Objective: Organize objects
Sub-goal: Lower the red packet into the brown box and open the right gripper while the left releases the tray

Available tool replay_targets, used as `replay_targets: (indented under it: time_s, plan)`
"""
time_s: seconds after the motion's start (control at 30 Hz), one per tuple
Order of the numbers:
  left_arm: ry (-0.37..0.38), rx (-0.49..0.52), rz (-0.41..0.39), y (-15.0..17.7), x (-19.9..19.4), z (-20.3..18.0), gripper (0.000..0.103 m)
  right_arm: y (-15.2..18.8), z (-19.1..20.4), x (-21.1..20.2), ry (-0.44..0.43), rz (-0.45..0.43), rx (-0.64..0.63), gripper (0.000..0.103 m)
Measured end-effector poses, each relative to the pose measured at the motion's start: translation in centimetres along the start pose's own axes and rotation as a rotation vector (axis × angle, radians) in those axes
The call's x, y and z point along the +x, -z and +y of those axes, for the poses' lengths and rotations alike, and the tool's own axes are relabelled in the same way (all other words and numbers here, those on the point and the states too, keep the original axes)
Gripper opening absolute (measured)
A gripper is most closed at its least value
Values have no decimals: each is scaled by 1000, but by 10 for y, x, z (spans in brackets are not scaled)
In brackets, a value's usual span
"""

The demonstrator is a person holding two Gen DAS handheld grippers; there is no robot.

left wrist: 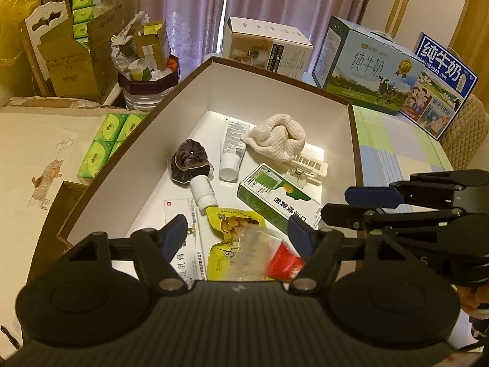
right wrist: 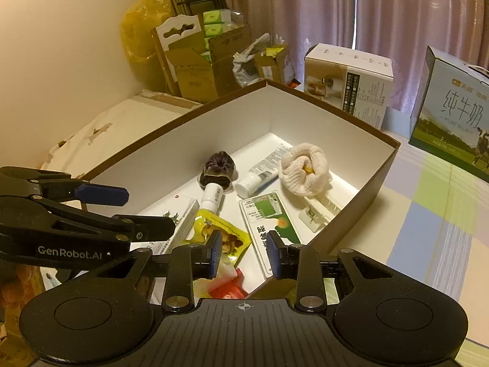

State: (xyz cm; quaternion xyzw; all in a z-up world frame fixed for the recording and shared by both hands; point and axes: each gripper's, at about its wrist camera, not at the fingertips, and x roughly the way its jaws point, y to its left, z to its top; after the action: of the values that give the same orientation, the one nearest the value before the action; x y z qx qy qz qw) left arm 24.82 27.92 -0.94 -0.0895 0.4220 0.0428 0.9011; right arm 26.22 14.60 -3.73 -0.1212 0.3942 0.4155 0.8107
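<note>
Left gripper [left wrist: 238,234]: I see it spread above a blurred red-and-clear packet [left wrist: 269,255] in the box [left wrist: 351,128].
Right gripper [right wrist: 243,253]: slightly parted, empty, over the box's near edge.

The box [left wrist: 276,98] stands open above, its floor crowded except, seemingly, the far corner.

I work in a home bedroom. Evidence: mauve curtains [left wrist: 275,6], an embroidered bed cover [left wrist: 45,153], a carved white headboard [right wrist: 180,30], stacked cardboard cartons [left wrist: 79,61], and milk gift boxes [left wrist: 366,70].
</note>
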Motion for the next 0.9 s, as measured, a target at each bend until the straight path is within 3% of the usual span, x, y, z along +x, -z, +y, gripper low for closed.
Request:
replay_targets:
  time_s: [0.9]
  plan:
    - [-19,-6,-17,0,-10,13,73,4,6,-8,6,-8,3,30]
